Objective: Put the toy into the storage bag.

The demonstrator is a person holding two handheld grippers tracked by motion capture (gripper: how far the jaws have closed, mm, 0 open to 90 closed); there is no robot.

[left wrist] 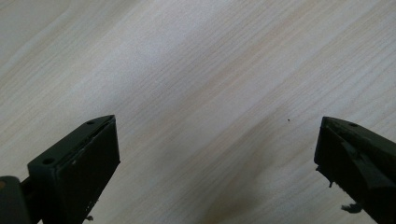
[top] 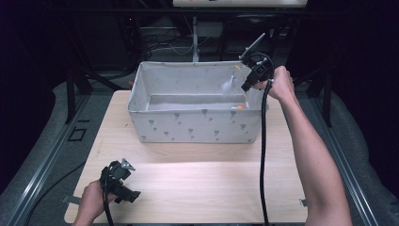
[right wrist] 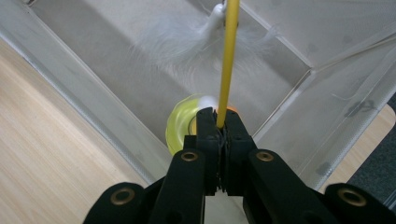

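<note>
The right gripper [right wrist: 222, 127] is pinching a thin yellow stick with white feathers [right wrist: 229, 56] over the grey fabric bin [top: 188, 125]; it looks light and flimsy, best held by its stick. The left gripper [left wrist: 217, 158] is resting on the desk [top: 197, 183], fingers spread.

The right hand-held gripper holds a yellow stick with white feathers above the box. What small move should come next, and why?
Probably lower the right hand-held gripper a little and then open it. Its jaws are shut on the yellow stick, whose white feathers hang inside the fabric box, so the stick would land beside the yellow roll. The left hand-held gripper is open over the table.

Yellow object [right wrist: 184, 128] in bin [right wrist: 93, 116] blurred, partly behind tongs [right wrist: 221, 123].
</note>
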